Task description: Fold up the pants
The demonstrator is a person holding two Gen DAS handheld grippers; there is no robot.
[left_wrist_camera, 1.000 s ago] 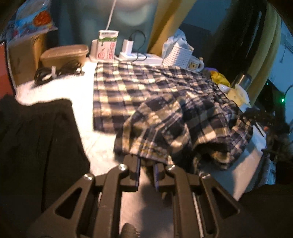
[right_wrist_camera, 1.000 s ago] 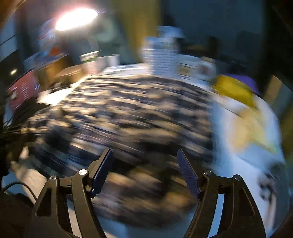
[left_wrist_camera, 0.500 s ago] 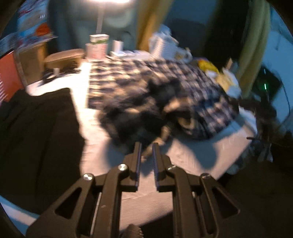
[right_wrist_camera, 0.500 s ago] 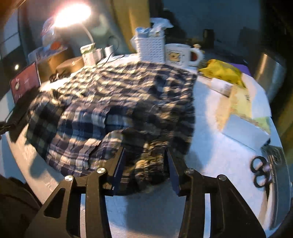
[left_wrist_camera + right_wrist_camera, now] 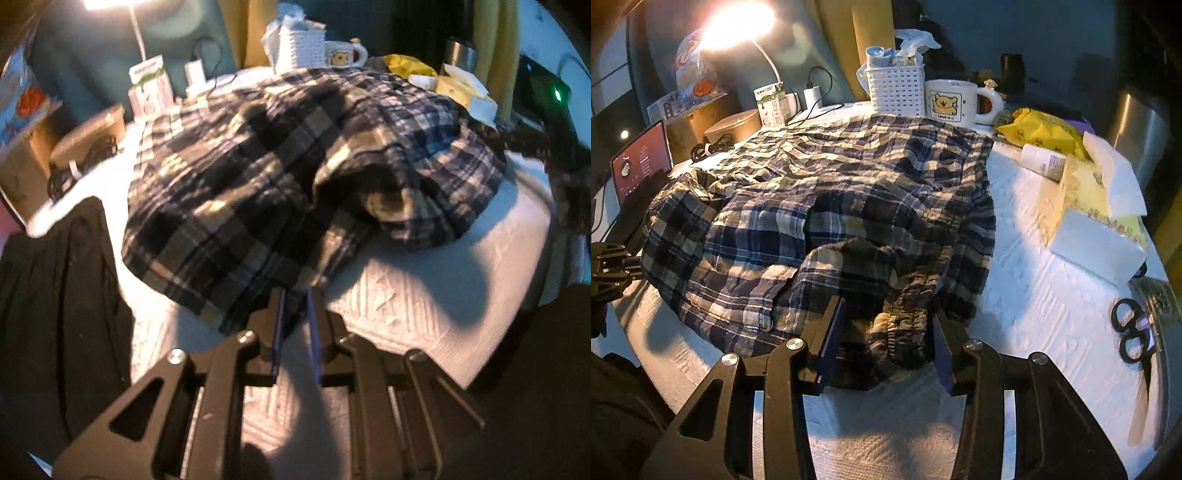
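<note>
The plaid pants (image 5: 831, 184) lie crumpled in a heap on the white textured table cover (image 5: 1052, 314). My right gripper (image 5: 888, 308) is at the heap's near edge. Its jaws stand half narrowed, with the bunched elastic waistband (image 5: 897, 328) filling the gap and pressed between the pads. In the left wrist view the pants (image 5: 258, 166) rise as a dark mound. My left gripper (image 5: 293, 295) is at the mound's near hem, its jaws almost together and pinching a thin edge of the cloth at the tips. Folds hide the legs.
A black garment (image 5: 55, 295) lies left of the pants. At the back stand a lit lamp (image 5: 738, 18), a carton (image 5: 772, 105), a white basket (image 5: 897, 88) and a bear mug (image 5: 955, 101). On the right are a yellow bag (image 5: 1041, 133), a tissue box (image 5: 1097, 221) and scissors (image 5: 1134, 336).
The right jaws have narrowed from wide open onto the waistband. The left gripper has rolled and pulled its edge of the pants across, so the heap has shifted.
</note>
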